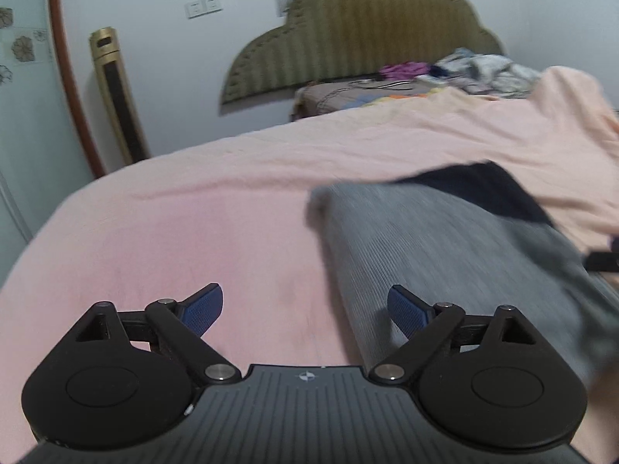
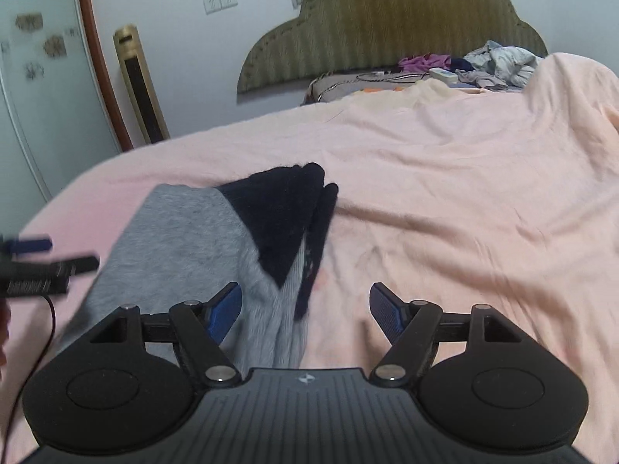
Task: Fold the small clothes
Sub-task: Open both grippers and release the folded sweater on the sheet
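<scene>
Pink bedding (image 2: 445, 201) covers the bed, with a padded olive headboard (image 2: 387, 27) and a heap of loose clothes (image 2: 499, 62) at the far end. On it lies the grey and navy garment (image 2: 193, 232), flat and partly folded. Left gripper (image 1: 305, 307) hangs spread over the bare sheet at the garment's left edge, pinching nothing; right gripper (image 2: 305, 309) is spread too, over the garment's near right edge.

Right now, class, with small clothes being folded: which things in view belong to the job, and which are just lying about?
Belongs to the job:
grey and navy garment
left hand-held gripper, open
right hand-held gripper, open

Just lying about:
heap of clothes by the headboard
white power strip
gold tower fan
</scene>
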`<state>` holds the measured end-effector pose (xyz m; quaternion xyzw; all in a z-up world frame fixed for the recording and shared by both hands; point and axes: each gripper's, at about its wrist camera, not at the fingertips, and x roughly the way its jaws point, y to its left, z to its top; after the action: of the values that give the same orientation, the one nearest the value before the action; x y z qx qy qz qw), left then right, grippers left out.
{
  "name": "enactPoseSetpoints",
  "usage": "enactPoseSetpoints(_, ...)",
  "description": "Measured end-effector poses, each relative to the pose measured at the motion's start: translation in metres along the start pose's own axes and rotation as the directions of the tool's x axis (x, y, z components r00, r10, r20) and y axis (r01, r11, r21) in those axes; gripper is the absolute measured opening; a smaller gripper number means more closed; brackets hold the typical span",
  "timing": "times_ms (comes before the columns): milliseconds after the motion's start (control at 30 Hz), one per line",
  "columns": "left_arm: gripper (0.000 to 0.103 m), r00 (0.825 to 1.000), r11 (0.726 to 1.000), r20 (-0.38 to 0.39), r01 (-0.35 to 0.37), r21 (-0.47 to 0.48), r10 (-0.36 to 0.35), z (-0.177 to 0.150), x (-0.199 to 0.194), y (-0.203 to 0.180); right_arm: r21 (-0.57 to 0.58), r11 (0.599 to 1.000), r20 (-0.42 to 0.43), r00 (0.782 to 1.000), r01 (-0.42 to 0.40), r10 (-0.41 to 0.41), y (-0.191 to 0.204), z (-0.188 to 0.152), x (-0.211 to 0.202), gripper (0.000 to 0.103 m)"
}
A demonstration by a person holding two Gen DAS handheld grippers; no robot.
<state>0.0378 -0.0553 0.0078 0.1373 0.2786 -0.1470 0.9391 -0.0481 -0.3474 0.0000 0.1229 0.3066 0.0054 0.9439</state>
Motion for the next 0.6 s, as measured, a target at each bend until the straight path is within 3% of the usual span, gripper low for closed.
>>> enactPoseSetpoints(267,0.098,0.991,0.987,0.046,0.12,0.108,-0.126,-0.059,-0.053,-0.002,0.139,0.978,-0.045,0.986,-0.155,0.162,-0.008,-0.032,-0.034,0.07)
enactPoseSetpoints(333,0.098,0.989,0.977,0.045,0.132,0.166,-0.142,-0.066,-0.056,-0.009,0.132,0.977,-0.053,0.983,-0.165,0.173,-0.004,-0.033,-0.032,0.052)
enactPoseSetpoints(433,0.098,0.995,0.966,0.055,0.068,0.249,-0.084,-0.073,-0.052,-0.02,0.12,0.983,-0.076,0.985,-0.143,0.152,0.001,-0.034,-0.023,0.031)
enactPoseSetpoints(600,0.099,0.998,0.966,0.062,-0.019,0.258,0.003,-0.07,-0.039,-0.022,0.149,0.978,-0.08,0.985,-0.142,0.155,0.001,-0.037,-0.016,0.014)
